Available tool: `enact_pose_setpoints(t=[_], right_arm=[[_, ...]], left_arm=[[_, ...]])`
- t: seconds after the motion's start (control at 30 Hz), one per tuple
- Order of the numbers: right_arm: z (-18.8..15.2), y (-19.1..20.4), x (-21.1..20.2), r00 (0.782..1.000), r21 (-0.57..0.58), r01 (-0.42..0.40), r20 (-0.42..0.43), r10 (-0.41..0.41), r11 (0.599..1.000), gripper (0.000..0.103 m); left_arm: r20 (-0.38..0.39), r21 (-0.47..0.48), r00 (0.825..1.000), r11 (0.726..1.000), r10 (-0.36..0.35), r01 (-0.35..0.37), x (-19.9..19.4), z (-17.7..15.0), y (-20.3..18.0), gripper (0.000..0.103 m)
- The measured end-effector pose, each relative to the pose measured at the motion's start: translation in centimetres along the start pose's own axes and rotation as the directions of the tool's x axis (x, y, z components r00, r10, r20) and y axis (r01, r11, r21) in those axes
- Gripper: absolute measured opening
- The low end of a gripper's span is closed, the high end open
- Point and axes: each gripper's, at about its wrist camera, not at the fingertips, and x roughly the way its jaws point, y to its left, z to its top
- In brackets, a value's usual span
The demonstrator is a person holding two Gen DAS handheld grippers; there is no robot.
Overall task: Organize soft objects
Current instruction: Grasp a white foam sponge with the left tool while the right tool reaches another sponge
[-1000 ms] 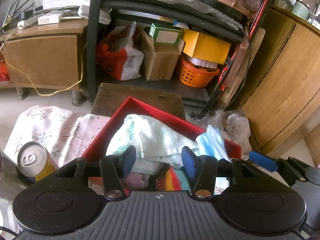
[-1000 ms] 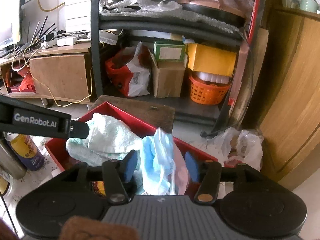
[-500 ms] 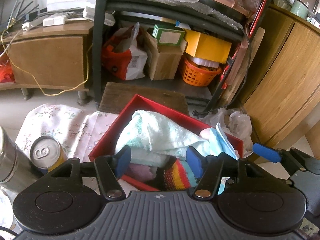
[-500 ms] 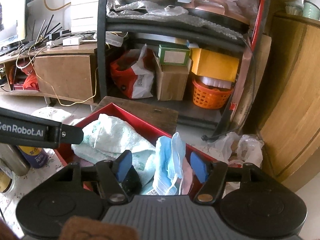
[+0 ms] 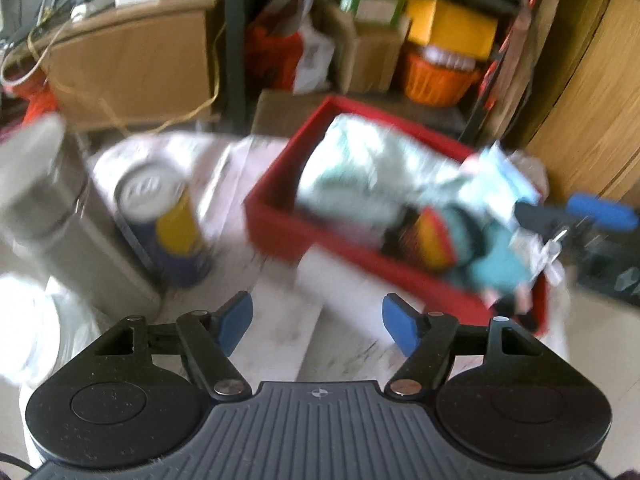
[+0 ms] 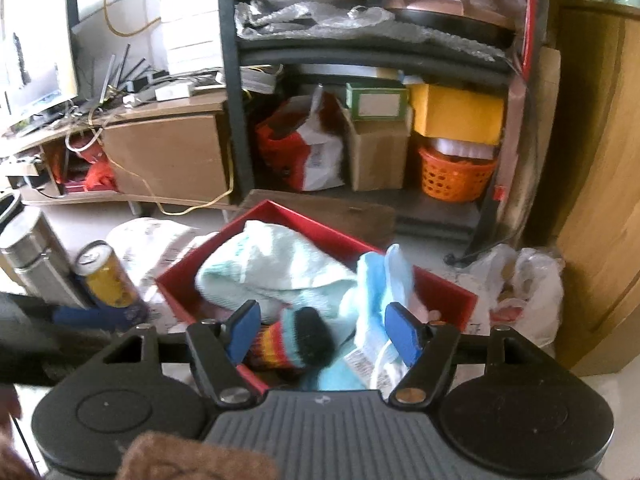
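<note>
The soft things lie heaped in the red box [image 6: 448, 296] on the table: a pale towel [image 6: 276, 268] at the back, a blue mask [image 6: 384, 280] draped over the right side, a striped sock [image 6: 296, 340] at the near edge.

The right gripper [image 6: 320, 334] hangs over the near edge, its jaws apart and just opened wider; the sock and mask lie below and between them, but the pads press on nothing.

The left gripper [image 5: 316, 324] is off the box, over bare table left of it, jaws wide, just opened further, and empty. A can [image 5: 168, 216] and a steel flask [image 5: 44, 200] stand beyond it.

This looks like the release after a drop. Next, find any soft thing outside the box; none shows here.
</note>
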Motion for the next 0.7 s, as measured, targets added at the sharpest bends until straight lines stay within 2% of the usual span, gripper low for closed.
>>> enact_pose_setpoints(t=[0.2, 0.4, 0.47, 0.53, 0.63, 0.67, 0.7], right_arm=[[-0.2, 1.6, -0.5, 0.991, 0.025, -0.134, -0.026, 0.135, 0.991, 0.041], [-0.1, 2.4, -0.1, 0.954, 0.107, -0.284, -0.066, 0.292, 0.953, 0.041], [-0.3, 2.7, 0.1, 0.945, 0.130, -0.306, -0.077, 0.318, 0.943, 0.041], [-0.4, 2.8, 0.4, 0.935, 0.141, -0.329, -0.092, 0.343, 0.934, 0.041], [-0.5, 3.1, 1.0, 0.927, 0.147, -0.340, -0.116, 0.357, 0.929, 0.042], [-0.6, 3.1, 1.1, 0.924, 0.148, -0.344, -0.120, 0.362, 0.927, 0.042], [-0.6, 3.2, 1.3, 0.921, 0.155, -0.349, -0.124, 0.369, 0.924, 0.042]], left_arm=[[-0.081, -0.002, 0.995, 0.998, 0.061, -0.061, 2.8, -0.8, 1.3, 0.071], [-0.163, 0.012, 0.984, 0.997, 0.074, -0.073, 6.4, -1.2, 1.2, 0.072], [-0.148, 0.060, 0.981, 0.991, 0.128, -0.121, 7.1, -1.4, 0.7, 0.075], [-0.146, 0.095, 0.974, 0.983, 0.172, -0.159, 7.5, -1.7, 0.6, 0.072], [-0.133, 0.114, 0.968, 0.974, 0.212, -0.198, 7.2, -2.0, 0.8, 0.052], [-0.127, 0.118, 0.966, 0.971, 0.224, -0.209, 6.9, -2.1, 1.0, 0.042], [-0.124, 0.114, 0.966, 0.971, 0.225, -0.212, 6.5, -2.2, 1.3, 0.039]])
